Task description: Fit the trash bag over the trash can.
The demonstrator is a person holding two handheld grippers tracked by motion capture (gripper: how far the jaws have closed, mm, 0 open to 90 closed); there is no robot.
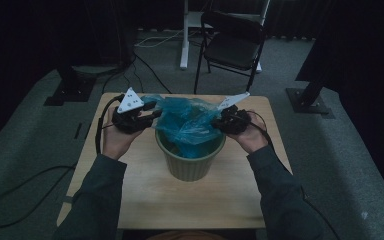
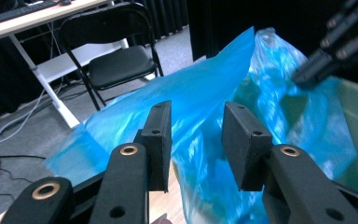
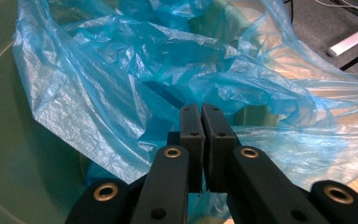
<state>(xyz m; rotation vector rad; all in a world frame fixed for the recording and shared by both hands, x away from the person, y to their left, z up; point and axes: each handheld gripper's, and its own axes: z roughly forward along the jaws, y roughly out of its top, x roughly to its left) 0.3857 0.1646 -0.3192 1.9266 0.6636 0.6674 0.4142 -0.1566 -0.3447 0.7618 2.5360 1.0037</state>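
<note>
Lining a green bin (image 1: pixel 190 162) with a blue plastic bag (image 1: pixel 187 120). The bin stands near the middle of the wooden table (image 1: pixel 145 195), toward its far edge; the bag drapes into it and over its rim. Right gripper (image 3: pixel 200 116), jaws closed, pinches the bag's edge at the bin's right rim. Left gripper (image 2: pixel 195 140), jaws parted, sits at the bag's left side, film between but unpressed.

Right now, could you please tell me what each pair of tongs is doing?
Left tongs: open, holding nothing, blue bag beyond them.
Right tongs: closed on the bag.
</note>
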